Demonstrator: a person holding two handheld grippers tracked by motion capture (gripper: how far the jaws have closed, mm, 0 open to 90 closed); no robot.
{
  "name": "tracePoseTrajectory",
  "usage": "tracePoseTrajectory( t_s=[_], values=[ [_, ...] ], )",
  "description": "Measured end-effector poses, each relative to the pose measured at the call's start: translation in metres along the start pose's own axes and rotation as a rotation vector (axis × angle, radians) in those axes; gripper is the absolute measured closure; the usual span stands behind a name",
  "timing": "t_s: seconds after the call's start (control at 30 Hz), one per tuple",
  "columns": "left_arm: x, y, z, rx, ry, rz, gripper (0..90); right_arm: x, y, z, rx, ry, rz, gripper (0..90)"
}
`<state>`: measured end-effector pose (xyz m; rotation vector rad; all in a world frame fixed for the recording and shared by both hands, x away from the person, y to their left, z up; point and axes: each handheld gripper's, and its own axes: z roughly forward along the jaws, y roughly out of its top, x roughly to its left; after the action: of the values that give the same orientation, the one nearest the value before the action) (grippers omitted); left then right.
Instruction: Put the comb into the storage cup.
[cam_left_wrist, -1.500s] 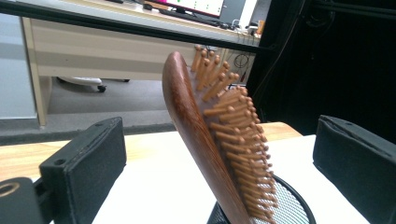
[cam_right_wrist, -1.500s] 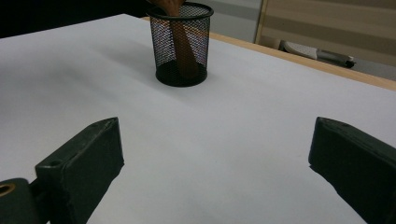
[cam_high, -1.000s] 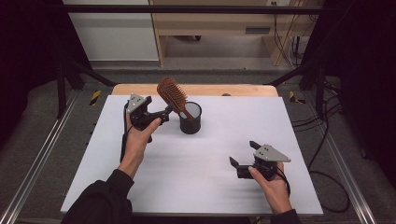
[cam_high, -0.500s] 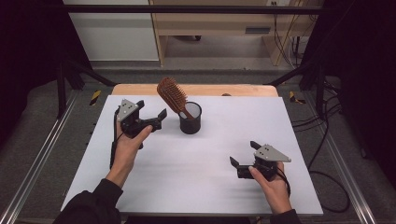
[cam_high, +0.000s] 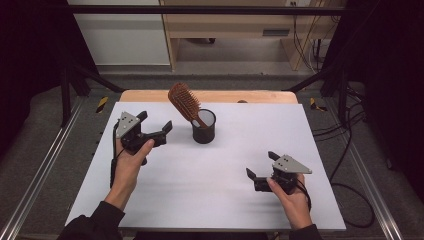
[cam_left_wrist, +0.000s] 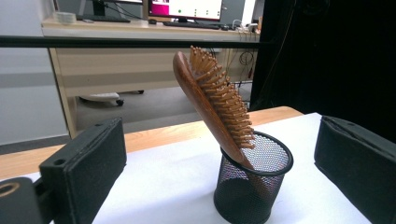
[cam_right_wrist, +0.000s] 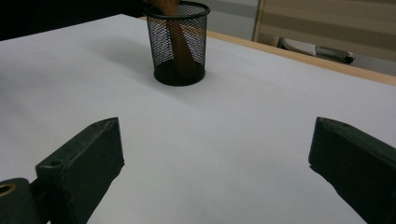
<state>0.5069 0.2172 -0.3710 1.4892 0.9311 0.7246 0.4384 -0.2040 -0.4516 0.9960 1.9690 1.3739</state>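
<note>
Now left gripper (cam_high: 155, 129) hovering, fingers wide, holding nothing, hairbrush (cam_left_wrist: 212, 102) leaning in mesh cup (cam_left_wrist: 252, 186) just ahead, right gripper (cam_high: 260, 170) resting, fingers spread, gripping nothing.

Hairbrush (cam_high: 183, 101) tilted in cup (cam_high: 204, 131), mid-table (cam_high: 300, 135), between both grippers.

white table (cam_high: 320, 150), wooden desk (cam_high: 240, 25), monitor (cam_left_wrist: 187, 8)

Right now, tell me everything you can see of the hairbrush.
The hairbrush looks like reddish-brown wood, with an oval head and rows of light, peg-like bristles on one face. It stands handle-down in the black mesh cup, leaning against the rim, its head tilted up and away to the left gripper's side. Through the mesh, the handle reaches the bottom. Only the cup touches it; both tongs are open and apart from it.
</note>
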Motion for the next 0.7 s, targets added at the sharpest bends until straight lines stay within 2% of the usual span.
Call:
tracePoseTrajectory(
  t_s=[0.07, 0.2, 0.3, 0.57, 0.7],
  values=[
    [0.000, 0.001, -0.005, -0.002, 0.014, 0.020, 2.5, 0.000, 0.000, 0.000, -0.008, 0.000, 0.004, 3.4],
    [-0.002, 0.005, -0.016, -0.019, 0.022, 0.030, 2.6, -0.002, 0.001, -0.001, -0.021, -0.003, 0.020, 3.6],
    [-0.004, 0.006, -0.024, -0.039, 0.049, 0.080, 3.2, -0.004, 0.001, -0.003, -0.029, -0.002, 0.023, 4.6],
    [0.000, -0.004, -0.037, -0.013, 0.040, 0.091, 3.2, -0.008, 0.001, -0.006, -0.037, -0.026, 0.024, 4.7],
    [0.005, -0.012, -0.047, -0.001, 0.048, 0.066, 3.2, -0.006, 0.002, -0.006, -0.035, -0.030, 0.012, 4.4]
  ],
)
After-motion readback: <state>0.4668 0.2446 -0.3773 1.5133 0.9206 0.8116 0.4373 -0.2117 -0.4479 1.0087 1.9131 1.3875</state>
